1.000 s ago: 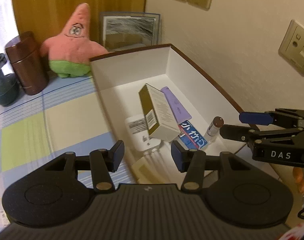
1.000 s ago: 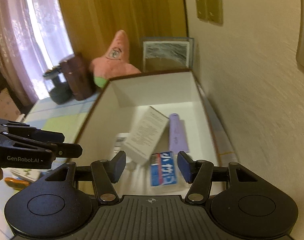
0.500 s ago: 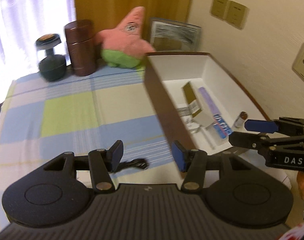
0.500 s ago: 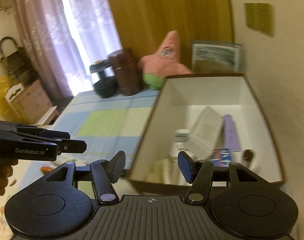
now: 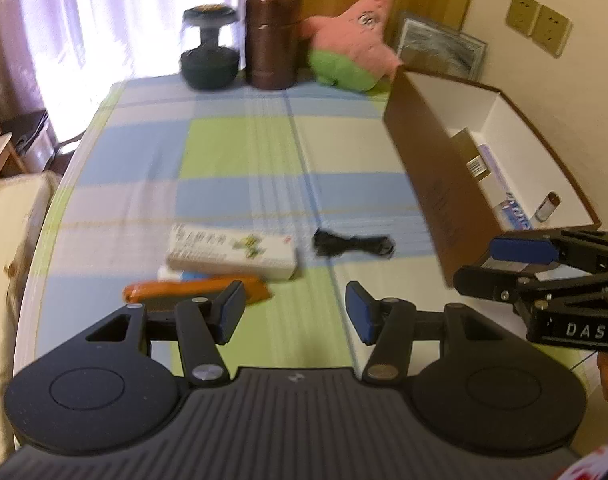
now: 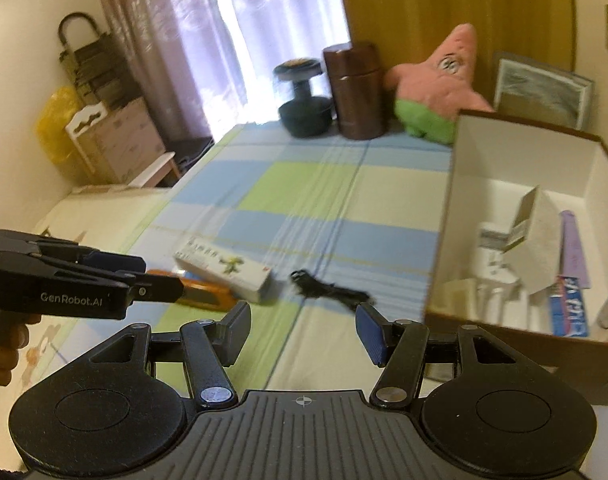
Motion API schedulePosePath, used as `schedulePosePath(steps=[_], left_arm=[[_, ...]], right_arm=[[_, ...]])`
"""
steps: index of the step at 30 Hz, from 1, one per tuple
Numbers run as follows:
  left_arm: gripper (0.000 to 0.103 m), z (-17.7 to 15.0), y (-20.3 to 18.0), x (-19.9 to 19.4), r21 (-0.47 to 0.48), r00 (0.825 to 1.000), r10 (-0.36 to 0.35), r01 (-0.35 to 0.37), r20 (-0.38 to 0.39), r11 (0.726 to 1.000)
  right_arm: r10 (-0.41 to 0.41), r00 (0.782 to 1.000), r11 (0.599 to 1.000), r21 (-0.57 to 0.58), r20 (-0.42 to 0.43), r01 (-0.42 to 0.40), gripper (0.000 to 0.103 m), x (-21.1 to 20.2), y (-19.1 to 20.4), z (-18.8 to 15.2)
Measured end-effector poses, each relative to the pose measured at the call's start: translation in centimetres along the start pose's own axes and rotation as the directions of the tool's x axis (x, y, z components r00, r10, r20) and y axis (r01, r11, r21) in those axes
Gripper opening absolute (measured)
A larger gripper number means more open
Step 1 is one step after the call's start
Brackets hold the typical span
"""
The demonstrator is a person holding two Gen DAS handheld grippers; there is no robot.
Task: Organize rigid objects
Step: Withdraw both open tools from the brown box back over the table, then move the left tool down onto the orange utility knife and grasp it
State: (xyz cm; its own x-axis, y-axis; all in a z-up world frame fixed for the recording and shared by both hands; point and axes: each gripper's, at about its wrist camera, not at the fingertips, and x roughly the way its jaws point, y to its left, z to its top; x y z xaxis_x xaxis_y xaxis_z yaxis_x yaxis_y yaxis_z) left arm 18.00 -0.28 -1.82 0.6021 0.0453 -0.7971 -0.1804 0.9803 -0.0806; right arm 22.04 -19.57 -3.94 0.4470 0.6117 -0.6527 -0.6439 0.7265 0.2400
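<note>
A long white carton with green print (image 5: pixel 232 254) lies on the checked tablecloth, with an orange flat object (image 5: pixel 196 292) just in front of it and a black coiled cable (image 5: pixel 352 244) to its right. My left gripper (image 5: pixel 294 314) hovers open over the cloth near these, nothing between its fingers. The brown box with a white inside (image 5: pixel 436 184) stands at the right and holds several small packages. In the right wrist view my right gripper (image 6: pixel 302 332) is open and empty, near the cable (image 6: pixel 328 288) and the box's near corner (image 6: pixel 460 200). The carton (image 6: pixel 224 268) lies beyond it.
At the table's far end stand a dark dumbbell (image 5: pixel 210 48), a brown cylinder (image 5: pixel 272 40), a pink star plush (image 5: pixel 352 40) and a framed picture (image 5: pixel 440 52). The wall (image 5: pixel 564 92) runs behind the box. The table's left edge (image 5: pixel 36 264) borders a cream seat.
Both views have swung left, away from the inside of the box and over the tablecloth. The box now sits at the right, and the carton, orange object and cable have come into view.
</note>
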Motion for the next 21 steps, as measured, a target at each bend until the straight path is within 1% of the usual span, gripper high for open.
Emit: schedulePosePath(steps=[7, 12, 21], left_arm=[[0.051, -2.2, 2.7, -0.1, -0.038, 0.999, 0.039, -0.039, -0.015, 0.998], [0.051, -3.0, 4.0, 0.2, -0.037, 0.998, 0.065, -0.066, -0.008, 0.997], [0.052, -3.4, 7.0, 1.9, -0.035, 0.997, 0.082, -0.082, -0.011, 0.996]], right_arm=[[0.009, 0.999, 1.000, -0.021, -0.044, -0.010, 0.055, 2.4, 1.7, -0.9], [0.001, 0.997, 1.000, -0.027, -0.073, -0.003, 0.055, 4.0, 2.4, -1.4], [-0.037, 0.993, 0.999, -0.013, -0.114, 0.036, 0.055, 6.3, 2.6, -2.0]])
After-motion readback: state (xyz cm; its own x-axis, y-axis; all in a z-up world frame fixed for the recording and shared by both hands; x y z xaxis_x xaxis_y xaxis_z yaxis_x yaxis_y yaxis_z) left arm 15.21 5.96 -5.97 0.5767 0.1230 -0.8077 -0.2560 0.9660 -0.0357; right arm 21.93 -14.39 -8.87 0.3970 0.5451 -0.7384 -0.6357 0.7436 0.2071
